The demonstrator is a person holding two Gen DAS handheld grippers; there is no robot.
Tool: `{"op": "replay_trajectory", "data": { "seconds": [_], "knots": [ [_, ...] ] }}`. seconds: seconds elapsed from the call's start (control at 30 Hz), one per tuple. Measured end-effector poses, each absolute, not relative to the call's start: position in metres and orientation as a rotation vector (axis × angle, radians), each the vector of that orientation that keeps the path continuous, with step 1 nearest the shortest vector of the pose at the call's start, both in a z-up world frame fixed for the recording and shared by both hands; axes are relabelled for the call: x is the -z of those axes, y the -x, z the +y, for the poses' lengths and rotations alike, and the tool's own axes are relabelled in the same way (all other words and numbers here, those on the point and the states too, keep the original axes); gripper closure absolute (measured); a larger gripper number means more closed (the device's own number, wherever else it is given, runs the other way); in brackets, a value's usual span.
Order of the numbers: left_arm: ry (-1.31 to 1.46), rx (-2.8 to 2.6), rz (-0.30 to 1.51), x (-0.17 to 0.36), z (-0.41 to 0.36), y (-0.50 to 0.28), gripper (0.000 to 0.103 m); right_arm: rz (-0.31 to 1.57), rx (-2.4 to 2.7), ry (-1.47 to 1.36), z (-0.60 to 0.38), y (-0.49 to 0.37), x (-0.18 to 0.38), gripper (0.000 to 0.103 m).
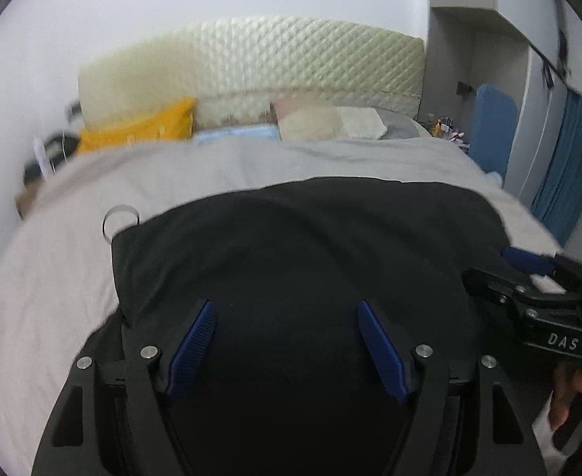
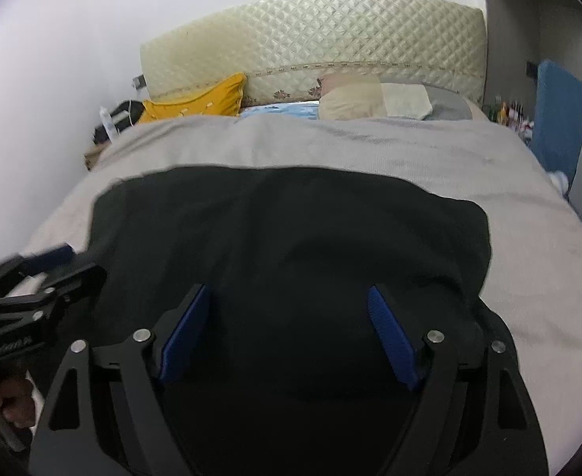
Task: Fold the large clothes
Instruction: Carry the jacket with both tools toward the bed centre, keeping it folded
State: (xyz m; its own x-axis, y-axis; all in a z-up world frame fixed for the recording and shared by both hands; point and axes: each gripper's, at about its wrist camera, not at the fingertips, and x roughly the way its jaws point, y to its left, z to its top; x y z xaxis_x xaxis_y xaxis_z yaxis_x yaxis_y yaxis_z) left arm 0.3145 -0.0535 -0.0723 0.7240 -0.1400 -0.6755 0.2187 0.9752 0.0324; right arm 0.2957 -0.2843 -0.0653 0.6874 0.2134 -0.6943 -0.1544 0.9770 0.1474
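I see both claws, left gripper (image 1: pixel 287 309) and right gripper (image 2: pixel 291 293), released above the black garment (image 2: pixel 283 230) on the bed (image 2: pixel 509 166).

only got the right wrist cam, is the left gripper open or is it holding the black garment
Observer: Open. In the left wrist view the left gripper has its blue pads well apart with nothing pinched; the black garment lies spread on the bed below them.
Operator: ok anything near the garment's far left corner, it's a blur for me
Observer: Yes, a thin metal ring lies on the grey sheet right at that corner, with its near side against the cloth's edge.
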Motion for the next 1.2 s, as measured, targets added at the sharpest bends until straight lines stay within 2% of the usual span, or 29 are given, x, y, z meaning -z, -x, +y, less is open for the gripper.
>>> {"op": "replay_trajectory", "data": {
  "seconds": [0.3,0.67,0.83,1.2],
  "knots": [
    [-0.092,0.217,0.756,0.104,-0.054,-0.355,0.026,0.764,-0.165,-0.117,-0.282,-0.319,0.09,0.0],
    [-0.073,0.203,0.732,0.14,-0.054,-0.395,0.024,0.798,-0.163,-0.113,-0.273,-0.366,0.124,0.0],
    [-0.086,0.183,0.731,0.147,-0.056,-0.396,0.024,0.736,-0.13,-0.045,-0.261,-0.365,0.133,0.0],
    [-0.134,0.168,0.735,0.119,-0.05,-0.378,0.024,0.706,-0.189,-0.11,-0.279,-0.341,0.111,0.0]
  ]
}}
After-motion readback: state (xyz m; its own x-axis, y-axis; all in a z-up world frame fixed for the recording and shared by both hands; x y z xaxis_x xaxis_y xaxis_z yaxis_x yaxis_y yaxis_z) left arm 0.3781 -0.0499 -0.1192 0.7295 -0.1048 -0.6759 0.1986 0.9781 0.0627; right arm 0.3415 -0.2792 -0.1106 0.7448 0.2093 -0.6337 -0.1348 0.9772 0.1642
